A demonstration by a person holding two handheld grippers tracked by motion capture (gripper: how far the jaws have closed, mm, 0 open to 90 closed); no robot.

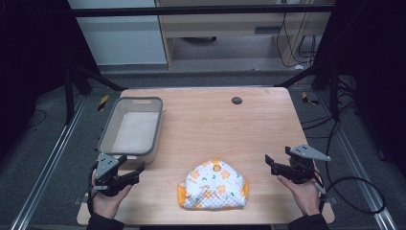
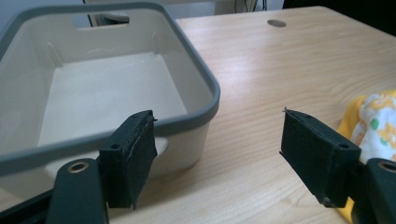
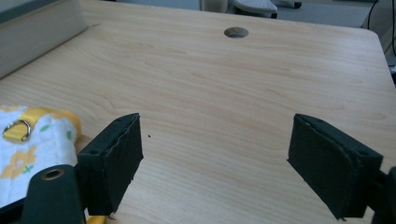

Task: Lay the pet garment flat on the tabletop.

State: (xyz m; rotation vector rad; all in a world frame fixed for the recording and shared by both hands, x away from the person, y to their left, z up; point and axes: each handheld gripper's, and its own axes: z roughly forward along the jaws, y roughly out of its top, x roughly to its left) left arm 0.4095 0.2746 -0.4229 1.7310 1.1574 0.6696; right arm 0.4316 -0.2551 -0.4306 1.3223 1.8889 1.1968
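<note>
Left hand-held gripper (image 1: 135, 168) and right hand-held gripper (image 1: 271, 162) both gape wide, empty; white floral quilted cloth (image 1: 214, 184) is cut off at the edge of both gripper views

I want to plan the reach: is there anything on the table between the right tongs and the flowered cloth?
Nothing visible: only bare wooden table separates the open right tongs from the white quilted cloth with orange flowers.

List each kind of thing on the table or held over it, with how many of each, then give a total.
Tub: 1
Quilted mitt: 1
Hand-held tool: 2, left tool and right tool
Total: 4
</note>
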